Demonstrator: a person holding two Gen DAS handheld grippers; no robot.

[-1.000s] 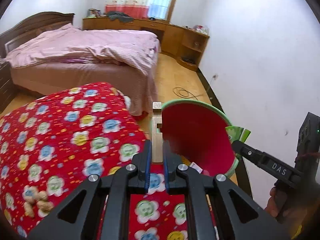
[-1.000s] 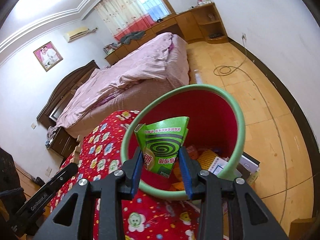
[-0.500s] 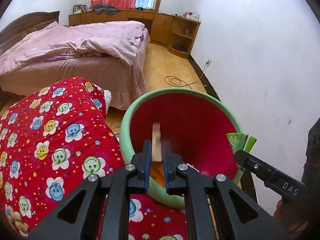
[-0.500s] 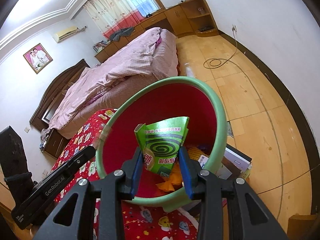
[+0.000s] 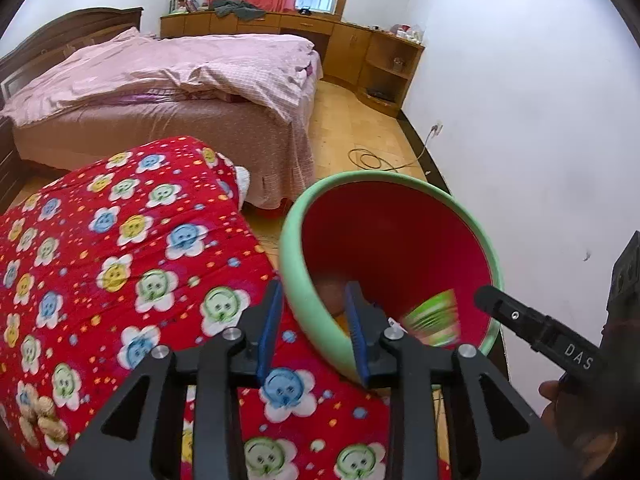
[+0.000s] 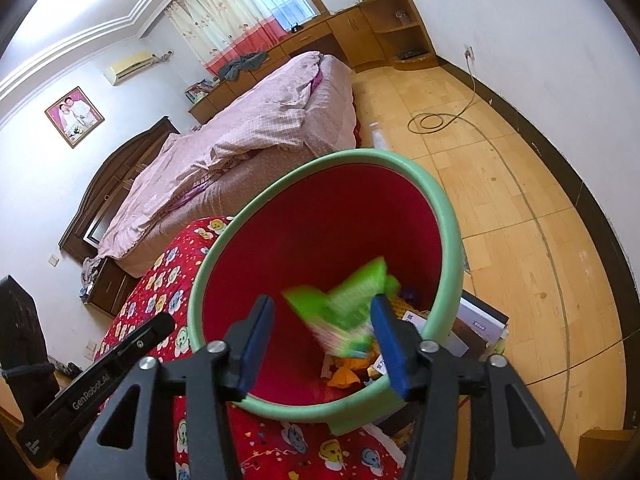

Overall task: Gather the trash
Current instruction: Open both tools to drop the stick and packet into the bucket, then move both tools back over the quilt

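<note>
A red bin with a green rim stands beside the red flowered quilt. My right gripper is open over the bin's mouth. A green mosquito-coil box is blurred in mid-air between its fingers, dropping into the bin; it also shows in the left wrist view. My left gripper is open and empty, its fingers straddling the bin's near rim. Orange and white trash lies at the bin's bottom.
The red flowered quilt covers the surface at left, with peanuts near its front corner. A pink bed stands behind. A cable lies on the wooden floor. Books or boxes sit behind the bin.
Both grippers have opened. The left let go of the wooden stick and the right let go of the green box, which is falling into the bin.
</note>
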